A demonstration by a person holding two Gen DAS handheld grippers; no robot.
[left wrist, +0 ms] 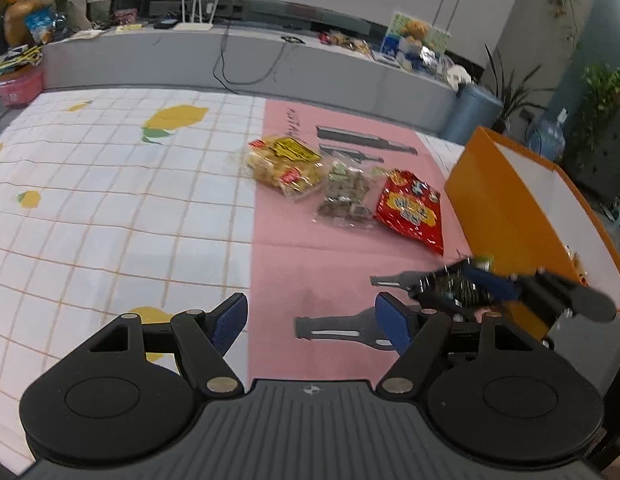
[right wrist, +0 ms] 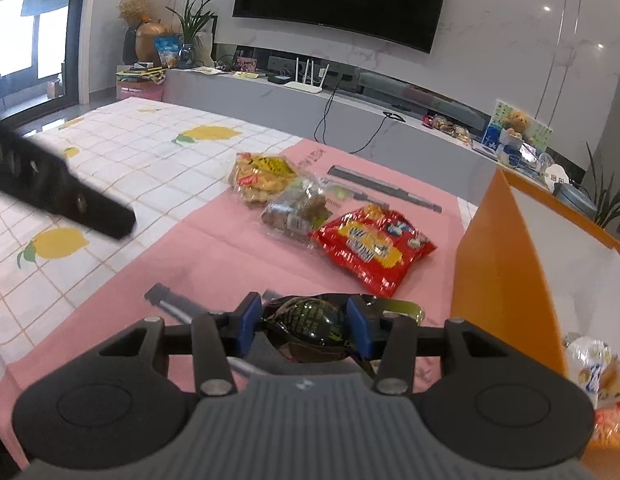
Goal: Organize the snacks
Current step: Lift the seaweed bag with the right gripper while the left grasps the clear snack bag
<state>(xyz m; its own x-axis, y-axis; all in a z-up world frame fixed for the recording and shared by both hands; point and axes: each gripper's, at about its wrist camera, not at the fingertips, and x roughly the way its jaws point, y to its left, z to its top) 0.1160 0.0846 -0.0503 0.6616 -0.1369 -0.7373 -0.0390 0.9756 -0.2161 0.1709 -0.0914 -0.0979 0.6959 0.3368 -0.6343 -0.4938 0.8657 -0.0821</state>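
My right gripper (right wrist: pixel 304 326) is shut on a dark snack packet (right wrist: pixel 310 322) and holds it above the pink mat, left of the orange box (right wrist: pixel 501 264). It also shows in the left wrist view (left wrist: pixel 449 284) with the dark packet (left wrist: pixel 455 286). My left gripper (left wrist: pixel 311 320) is open and empty above the mat. On the mat lie a yellow snack bag (left wrist: pixel 284 164) (right wrist: pixel 262 176), a clear bag of small wrapped snacks (left wrist: pixel 345 196) (right wrist: pixel 296 208) and a red snack bag (left wrist: pixel 411 208) (right wrist: pixel 371 246). The orange box holds a few snacks (right wrist: pixel 597 372).
A pink mat (right wrist: pixel 214 256) lies on a lemon-print cloth (left wrist: pixel 110 200). The orange box (left wrist: pixel 509 208) stands at the mat's right edge. A grey TV bench (right wrist: pixel 310 108) runs behind the table.
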